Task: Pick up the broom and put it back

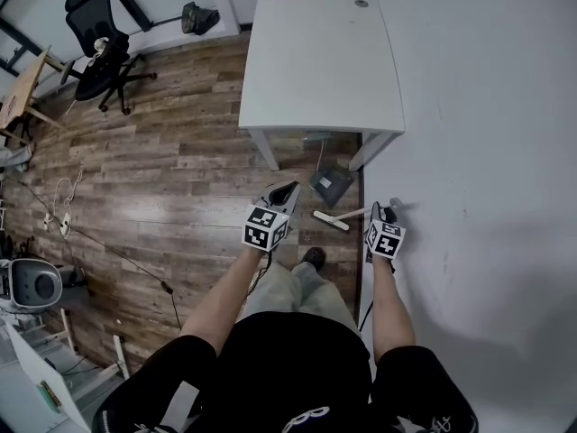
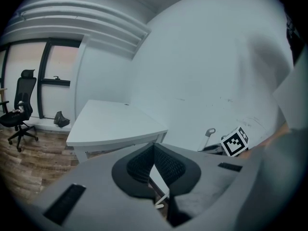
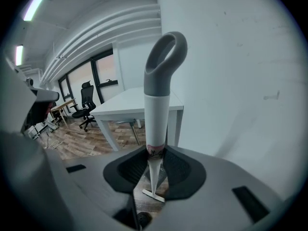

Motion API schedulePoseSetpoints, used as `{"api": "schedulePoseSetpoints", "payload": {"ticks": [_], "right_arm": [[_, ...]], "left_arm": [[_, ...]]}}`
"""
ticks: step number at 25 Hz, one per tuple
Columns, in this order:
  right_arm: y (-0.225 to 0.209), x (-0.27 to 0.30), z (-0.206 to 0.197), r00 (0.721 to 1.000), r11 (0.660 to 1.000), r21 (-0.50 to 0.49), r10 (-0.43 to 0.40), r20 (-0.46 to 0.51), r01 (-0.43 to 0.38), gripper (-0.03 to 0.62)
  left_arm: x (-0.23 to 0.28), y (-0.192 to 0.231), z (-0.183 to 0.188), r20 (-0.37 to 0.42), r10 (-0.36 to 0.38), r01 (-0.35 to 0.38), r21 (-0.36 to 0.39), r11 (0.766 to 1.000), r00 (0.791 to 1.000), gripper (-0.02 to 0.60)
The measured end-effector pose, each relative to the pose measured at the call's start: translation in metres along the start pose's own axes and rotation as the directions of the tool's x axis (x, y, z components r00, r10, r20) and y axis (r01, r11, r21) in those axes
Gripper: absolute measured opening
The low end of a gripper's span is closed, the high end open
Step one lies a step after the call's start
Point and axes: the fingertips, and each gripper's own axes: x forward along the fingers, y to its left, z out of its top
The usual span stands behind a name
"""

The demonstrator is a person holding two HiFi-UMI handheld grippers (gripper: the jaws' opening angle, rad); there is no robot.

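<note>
White shaft, grey loop at its end: that is the broom, and it is in my right hand-held gripper; the jaws are closed part-way onto the shaft, one dark pad pressing on each side just above where it tapers; the loop end sticks out beyond the jaws, and the thin tapered end runs back past them to the narrow flat head; from the head view the broom hangs on my side of the tabletop, in front of its right front leg, with the head slanting out to the left over the wooden floor and the loop close to the white wall; whether the head touches the boards I cannot tell; my left hand-held gripper is empty, its pads brought together at the tips with nothing between them; it points toward the tabletop's front edge, nearer its left front leg; a grey dustpan lies on the floor under that front edge, between the two front legs, just beyond the broom's head; a black office chair stands well apart, off to the tabletop's left.
</note>
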Motion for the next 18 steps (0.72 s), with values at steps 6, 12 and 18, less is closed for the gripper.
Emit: {"api": "schedulePoseSetpoints", "payload": {"ticks": [6,12,18], "right_arm": [[0.014,-0.013,-0.006,1.0,1.0,-0.006,0.014,-0.01,-0.014,0.114],[0.032,-0.035,-0.002,1.0,1.0,-0.007,-0.011,-0.001,0.011,0.114],[0.05,-0.063,0.028,0.996,0.997,-0.001,-0.073,0.05,0.074,0.114]], "left_arm": [[-0.015,0.015,0.007,0.003,0.012,-0.012,0.029,1.0,1.0,0.011],[-0.041,0.036,0.02,0.015,-0.002,0.001,0.048,0.999,1.0,0.011],[-0.072,0.065,0.035,0.031,-0.022,0.02,0.05,0.999,0.999,0.011]]}}
